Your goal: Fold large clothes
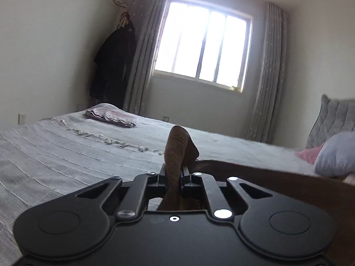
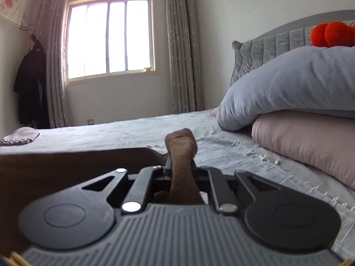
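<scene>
A brown garment [image 1: 277,181] hangs stretched between my two grippers, just above the grey bed [image 1: 66,155]. My left gripper [image 1: 174,170] is shut on a bunched corner of it, and the brown cloth sticks up between the jaws and runs off to the right. In the right wrist view my right gripper [image 2: 180,166] is shut on another bunched corner of the brown garment [image 2: 66,166], whose edge stretches away to the left. Both pairs of fingertips are hidden by the cloth.
A folded pinkish cloth [image 1: 111,116] lies at the bed's far left corner. Stacked grey and pink pillows [image 2: 299,110] rest against the grey headboard [image 2: 277,42], with red balls [image 2: 330,34] on top. Dark clothes [image 1: 115,64] hang by the window [image 1: 204,46].
</scene>
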Action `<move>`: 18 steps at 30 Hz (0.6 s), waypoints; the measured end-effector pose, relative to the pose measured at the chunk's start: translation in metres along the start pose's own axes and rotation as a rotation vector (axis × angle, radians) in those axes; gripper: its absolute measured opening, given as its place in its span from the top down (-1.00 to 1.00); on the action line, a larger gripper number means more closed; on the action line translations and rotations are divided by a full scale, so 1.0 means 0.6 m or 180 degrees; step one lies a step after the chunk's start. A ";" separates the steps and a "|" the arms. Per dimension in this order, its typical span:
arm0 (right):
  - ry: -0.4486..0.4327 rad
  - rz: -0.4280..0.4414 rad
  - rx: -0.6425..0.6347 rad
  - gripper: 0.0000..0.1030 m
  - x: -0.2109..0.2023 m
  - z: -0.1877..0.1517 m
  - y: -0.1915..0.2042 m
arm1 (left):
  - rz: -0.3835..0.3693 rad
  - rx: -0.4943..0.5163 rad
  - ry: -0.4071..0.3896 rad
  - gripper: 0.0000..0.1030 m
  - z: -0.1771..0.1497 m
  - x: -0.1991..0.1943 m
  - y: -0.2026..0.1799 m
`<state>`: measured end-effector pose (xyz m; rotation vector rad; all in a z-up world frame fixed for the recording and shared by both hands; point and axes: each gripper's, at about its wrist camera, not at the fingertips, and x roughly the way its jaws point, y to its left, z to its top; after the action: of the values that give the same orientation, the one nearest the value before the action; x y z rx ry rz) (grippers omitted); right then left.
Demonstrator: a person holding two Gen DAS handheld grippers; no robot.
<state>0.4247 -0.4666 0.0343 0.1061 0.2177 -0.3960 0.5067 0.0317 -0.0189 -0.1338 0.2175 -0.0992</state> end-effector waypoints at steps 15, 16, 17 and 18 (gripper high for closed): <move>0.0909 -0.0273 0.0846 0.19 0.086 -0.058 -0.108 | 0.0145 -0.0412 0.0721 0.43 -0.028 0.014 0.031; 0.0843 -0.0276 0.0690 0.17 0.069 -0.048 -0.101 | 0.0048 -0.0394 0.0681 0.37 -0.016 -0.003 0.019; 0.0814 -0.0218 0.0582 0.17 0.052 -0.039 -0.088 | -0.0072 -0.0360 0.0654 0.29 -0.003 -0.020 -0.005; 0.0802 -0.0114 0.0522 0.17 0.038 -0.033 -0.071 | -0.0193 -0.0328 0.0649 0.03 0.005 -0.031 -0.030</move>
<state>0.4246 -0.5109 0.0071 0.3146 0.4359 -0.4358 0.4877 0.0161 -0.0097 -0.2335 0.4223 -0.1624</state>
